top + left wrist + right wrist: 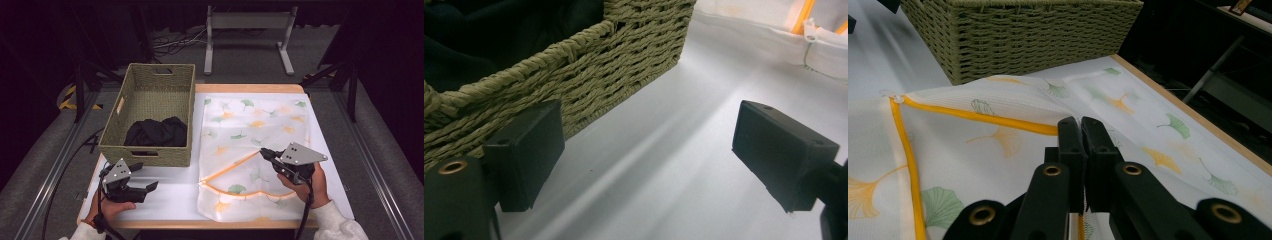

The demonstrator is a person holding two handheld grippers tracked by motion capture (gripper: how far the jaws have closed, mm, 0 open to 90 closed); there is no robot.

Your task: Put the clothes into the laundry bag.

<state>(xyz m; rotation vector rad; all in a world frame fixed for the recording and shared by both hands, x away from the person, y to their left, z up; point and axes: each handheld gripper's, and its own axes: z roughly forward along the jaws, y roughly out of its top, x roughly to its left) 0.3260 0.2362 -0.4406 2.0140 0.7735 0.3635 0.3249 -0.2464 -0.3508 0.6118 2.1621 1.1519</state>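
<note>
**Right gripper pinches the zip edge of a mesh laundry bag**

A white mesh laundry bag [255, 145] printed with green and orange ginkgo leaves lies flat on the right half of the white table [170, 197], just beside a woven basket [150, 150]. The right gripper [264, 153] sits over the bag's near part, its jaws pressed together on the bag's orange zip edge [998, 121], where the mesh rises in a shallow ridge. In the right gripper view the two black jaws meet with fabric caught between them.

The left gripper [145, 176] rests low over the table's near left corner, just in front of the basket, jaws spread wide with nothing between them; the left gripper view shows bare tabletop in the gap and the basket wall beside one jaw. A black garment [156, 133] lies bunched inside the basket.
</note>
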